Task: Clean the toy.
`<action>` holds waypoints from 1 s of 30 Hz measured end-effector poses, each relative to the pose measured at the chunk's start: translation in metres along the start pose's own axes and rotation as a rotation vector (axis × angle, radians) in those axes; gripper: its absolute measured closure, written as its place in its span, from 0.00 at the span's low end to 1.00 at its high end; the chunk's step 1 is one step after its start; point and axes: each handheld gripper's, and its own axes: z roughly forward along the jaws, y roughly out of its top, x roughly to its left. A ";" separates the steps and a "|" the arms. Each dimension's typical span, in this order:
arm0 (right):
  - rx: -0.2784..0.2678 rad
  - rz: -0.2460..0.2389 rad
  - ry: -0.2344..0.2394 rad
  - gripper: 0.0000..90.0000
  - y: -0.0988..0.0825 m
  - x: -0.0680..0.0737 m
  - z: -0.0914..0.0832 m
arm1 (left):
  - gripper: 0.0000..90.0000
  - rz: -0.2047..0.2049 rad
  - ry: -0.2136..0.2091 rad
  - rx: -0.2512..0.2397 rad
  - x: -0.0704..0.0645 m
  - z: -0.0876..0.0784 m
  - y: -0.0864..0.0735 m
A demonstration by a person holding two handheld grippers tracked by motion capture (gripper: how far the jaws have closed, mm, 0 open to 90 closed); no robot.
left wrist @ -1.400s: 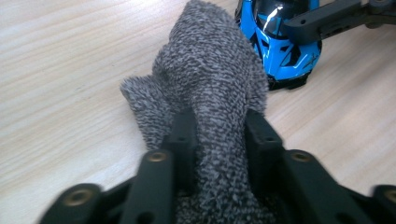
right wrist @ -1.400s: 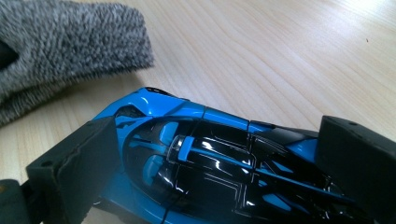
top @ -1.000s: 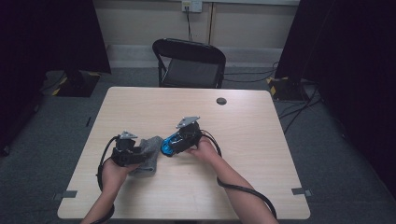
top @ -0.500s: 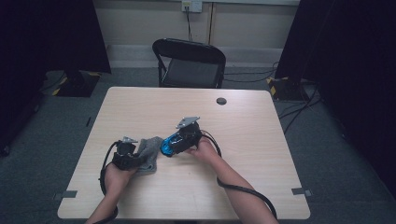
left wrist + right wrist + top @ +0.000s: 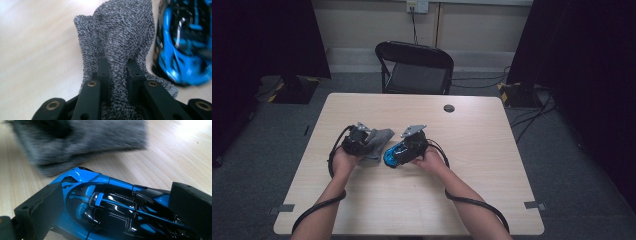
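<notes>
left hand-held gripper (image 5: 117, 72) pinching grey cloth (image 5: 120, 37) | right hand-held gripper (image 5: 117, 205) clamping blue toy car (image 5: 112, 207) | chair (image 5: 414, 67) behind table (image 5: 492, 150)

You're at a light wood table (image 5: 492, 200) on grey carpet (image 5: 572, 165). Black folding chair (image 5: 416, 67) stands behind it, beige wall (image 5: 362, 25) with an outlet (image 5: 417, 6), dark curtains (image 5: 587, 60) both sides, cables (image 5: 482, 82) on the floor.

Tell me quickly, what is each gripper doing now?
Left gripper: closed on the grey cloth.
Right gripper: closed on the blue toy car.
</notes>
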 end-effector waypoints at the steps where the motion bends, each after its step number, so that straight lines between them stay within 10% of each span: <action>1: 0.000 0.000 0.001 0.00 0.000 0.000 0.000 | 0.85 0.013 -0.008 -0.007 0.000 0.004 0.006; 12: -0.021 0.004 0.001 0.00 -0.003 0.000 0.000 | 0.80 0.000 -0.064 0.005 -0.010 0.048 0.037; 30: -0.022 0.004 0.000 0.00 -0.003 0.000 0.000 | 0.83 -0.063 -0.105 -0.002 -0.016 0.066 0.053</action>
